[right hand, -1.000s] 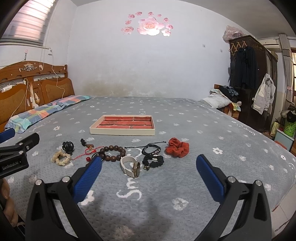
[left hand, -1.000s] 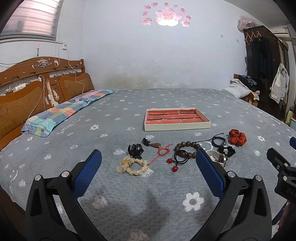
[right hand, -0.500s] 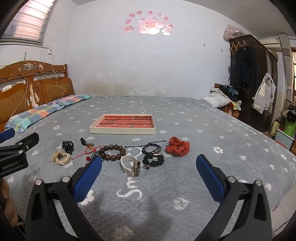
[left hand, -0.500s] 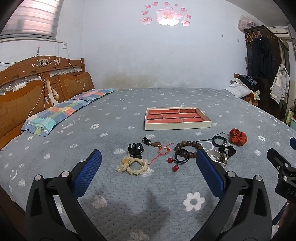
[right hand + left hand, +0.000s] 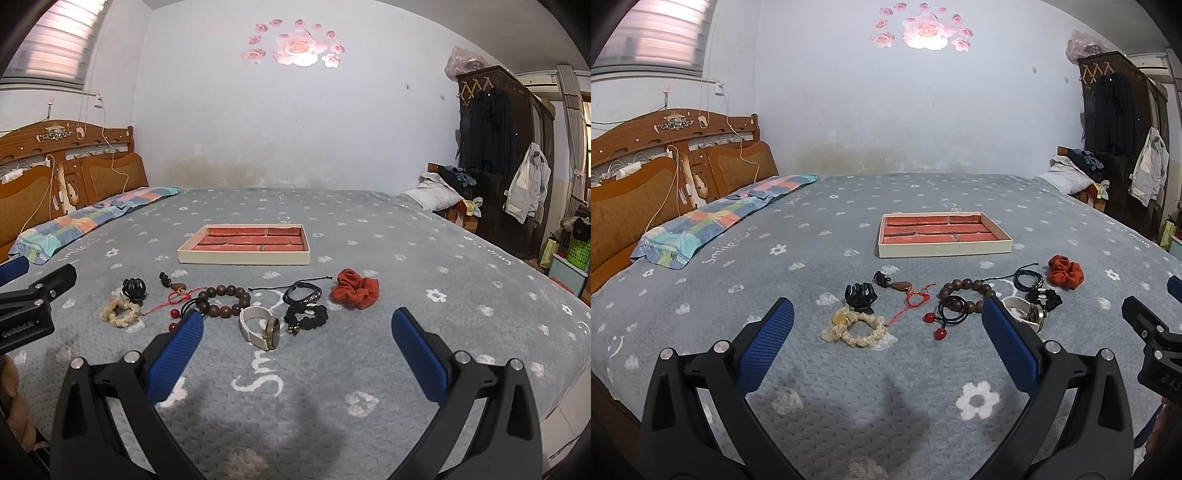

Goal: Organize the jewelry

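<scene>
A cream tray with a red brick-pattern lining (image 5: 886, 253) (image 5: 243, 257) lies on the grey bed. In front of it lie a cream scrunchie (image 5: 855, 326) (image 5: 120, 312), a black claw clip (image 5: 860, 294) (image 5: 133, 287), a red-cord pendant (image 5: 903, 286), a wooden bead bracelet (image 5: 966, 290) (image 5: 221, 301), a white watch (image 5: 258, 326), black cord bracelets (image 5: 302, 293), a black scrunchie (image 5: 306, 315) and a rust scrunchie (image 5: 1065, 275) (image 5: 354, 293). My left gripper (image 5: 886, 325) and right gripper (image 5: 295, 332) are open and empty, above the bed in front of the row.
A patchwork pillow (image 5: 713, 221) lies against the wooden headboard (image 5: 646, 177) on the left. A dark wardrobe with hanging clothes (image 5: 502, 155) stands at the right, past the bed's edge. The other gripper shows at each view's side.
Both grippers have crept slightly closer to the jewelry. Nothing on the bed has moved.
</scene>
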Motion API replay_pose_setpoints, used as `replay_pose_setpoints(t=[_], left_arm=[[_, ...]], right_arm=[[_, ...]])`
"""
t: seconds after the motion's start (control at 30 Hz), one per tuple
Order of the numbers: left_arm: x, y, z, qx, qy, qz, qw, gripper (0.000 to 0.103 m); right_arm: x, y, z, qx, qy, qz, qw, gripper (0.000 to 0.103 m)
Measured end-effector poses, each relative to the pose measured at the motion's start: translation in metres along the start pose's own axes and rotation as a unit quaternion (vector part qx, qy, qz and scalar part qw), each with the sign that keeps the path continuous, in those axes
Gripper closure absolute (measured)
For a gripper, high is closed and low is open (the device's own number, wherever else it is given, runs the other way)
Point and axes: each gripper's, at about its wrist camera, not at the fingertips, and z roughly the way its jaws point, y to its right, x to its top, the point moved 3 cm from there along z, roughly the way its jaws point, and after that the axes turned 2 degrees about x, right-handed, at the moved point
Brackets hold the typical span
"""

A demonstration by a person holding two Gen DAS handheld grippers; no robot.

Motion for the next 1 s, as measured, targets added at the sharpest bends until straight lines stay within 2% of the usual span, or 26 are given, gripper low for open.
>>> replay_pose_setpoints(t=[0.1, 0.2, 0.43, 0.77, 1.0], left_arm=[[-0.003, 0.002, 0.001, 0.001, 0.004, 0.003, 1.0, 0.005], [-0.006, 0.005, 0.007, 0.017, -0.001, 0.016, 0.9997, 0.005], [-0.007, 0.004, 0.025, -0.006, -0.036, 0.001, 0.9993, 0.005], [0.007, 0.007, 0.049, 0.0, -0.045, 0.008, 0.999, 0.005], [0.018, 0.014, 0.068, -0.006, -0.053, 0.012, 0.9985, 0.005]], right_arm=[[0.0, -0.001, 0.002, -0.003, -0.002, -0.004, 1.0, 0.004], [0.001, 0.003, 0.007, -0.009, -0.005, -0.002, 1.0, 0.004], [0.007, 0.015, 0.03, -0.029, -0.025, -0.005, 0.999, 0.004], [0.013, 0.012, 0.061, -0.022, -0.043, -0.014, 0.999, 0.004], [0.023, 0.013, 0.071, -0.009, -0.03, -0.015, 0.999, 0.004]])
